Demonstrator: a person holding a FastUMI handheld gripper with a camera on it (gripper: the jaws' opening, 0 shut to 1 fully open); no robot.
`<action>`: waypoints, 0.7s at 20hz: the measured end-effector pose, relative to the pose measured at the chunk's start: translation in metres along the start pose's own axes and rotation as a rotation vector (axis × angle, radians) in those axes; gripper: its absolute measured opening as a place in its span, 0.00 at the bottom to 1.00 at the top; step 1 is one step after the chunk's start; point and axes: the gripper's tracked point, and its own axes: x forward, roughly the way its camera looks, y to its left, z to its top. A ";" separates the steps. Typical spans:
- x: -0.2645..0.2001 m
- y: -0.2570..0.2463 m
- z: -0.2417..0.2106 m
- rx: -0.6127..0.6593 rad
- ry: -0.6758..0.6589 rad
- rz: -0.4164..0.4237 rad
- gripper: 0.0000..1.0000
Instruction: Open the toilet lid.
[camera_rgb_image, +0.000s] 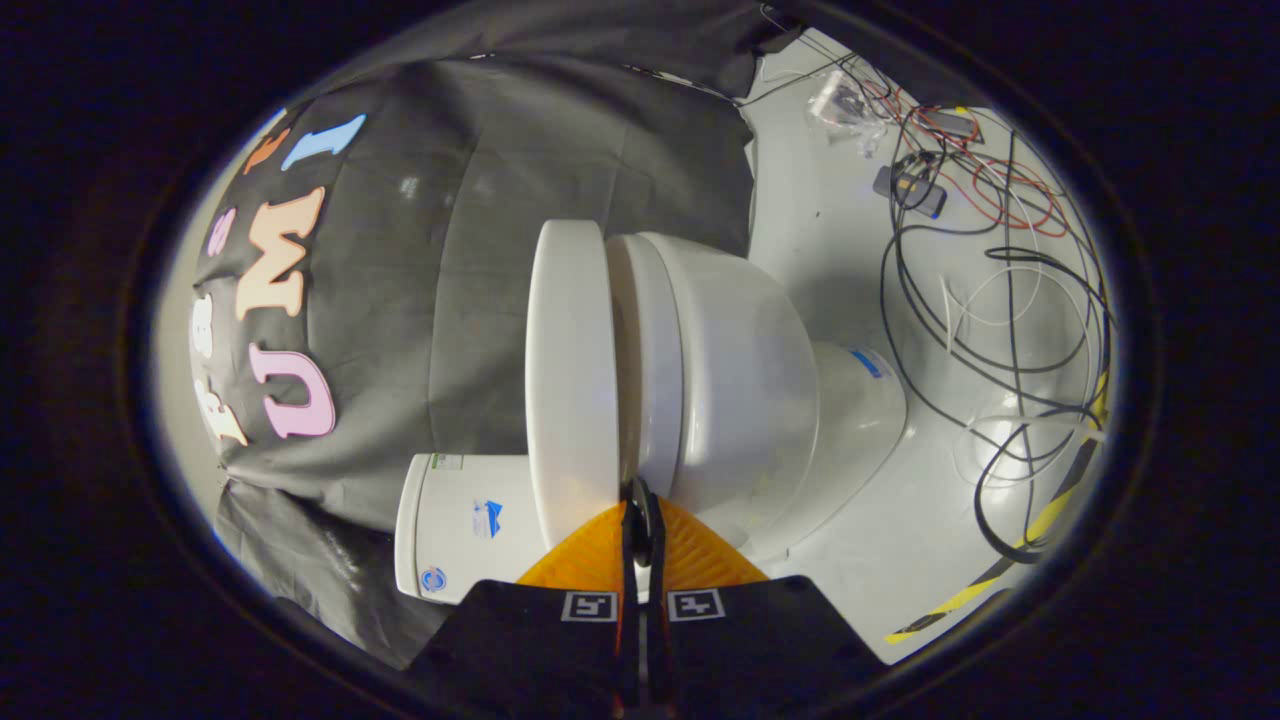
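Pale flooring strewn with tangled black and red cables (1000, 250) backs the glossy white ceramic toilet (740, 370), where the gripper (640, 500), fingers nearly together, noses into the seam beside the white plastic lid (570, 380); it should lever gently, squarely.

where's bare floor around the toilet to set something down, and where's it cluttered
Bare floor lies between the toilet bowl and the cables, and again beside the pedestal, short of the yellow-black tape. Beyond that, loose cables and small devices crowd it. The gripper, fingers nearly together, sits at the gap between the lid and seat.
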 end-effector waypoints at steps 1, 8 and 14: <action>-0.002 0.004 -0.002 0.011 -0.012 -0.002 0.04; -0.001 0.006 0.000 0.069 -0.056 0.019 0.07; -0.003 0.003 -0.002 0.115 -0.047 -0.015 0.09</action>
